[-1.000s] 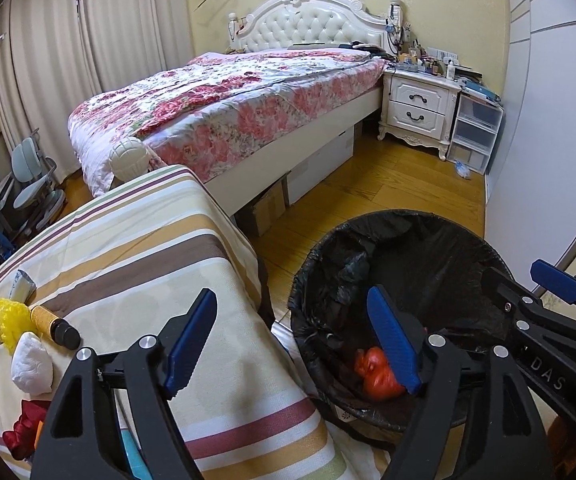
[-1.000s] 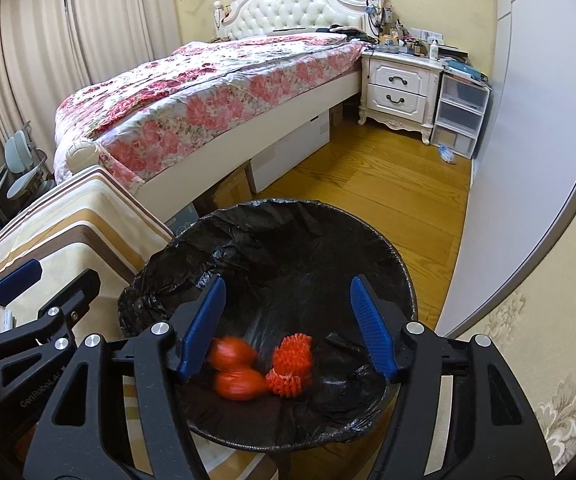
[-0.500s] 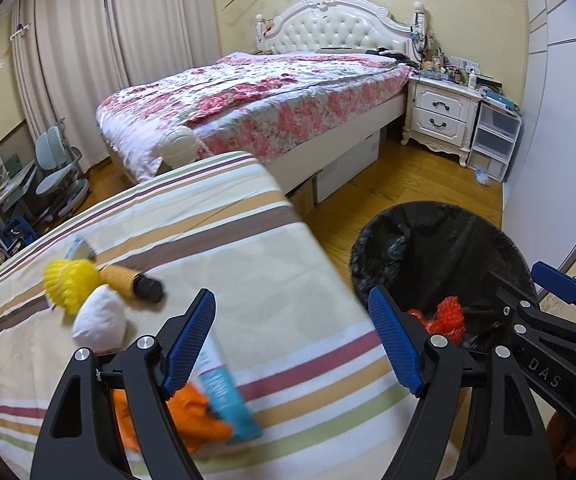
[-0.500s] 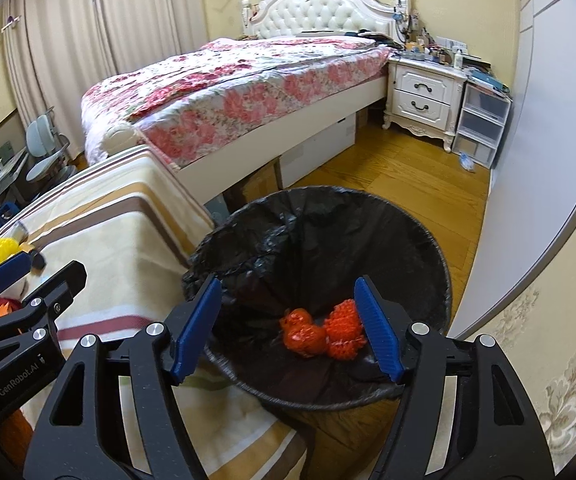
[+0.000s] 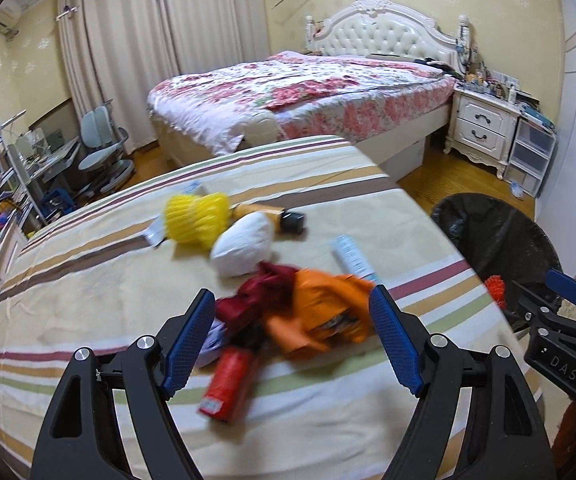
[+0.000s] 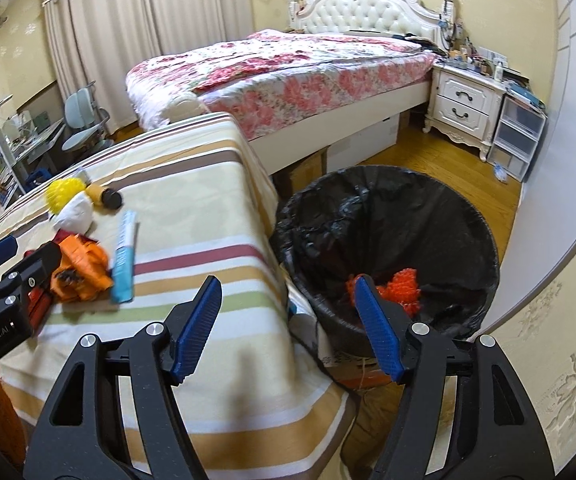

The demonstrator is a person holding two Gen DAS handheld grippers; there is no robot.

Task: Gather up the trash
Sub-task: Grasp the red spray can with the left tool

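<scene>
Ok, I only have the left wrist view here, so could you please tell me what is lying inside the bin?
Observer: The right wrist view looks straight into the black-lined bin. Orange-red mesh pieces lie at its bottom, partly hidden by a gripper finger.
Operator: Thank you. Is the right gripper carrying anything?
Observer: No, the right gripper is open, with nothing between its fingers.
Operator: And where is it aimed?
Observer: At the spot where the corner of the striped table meets the bin's rim.
</scene>
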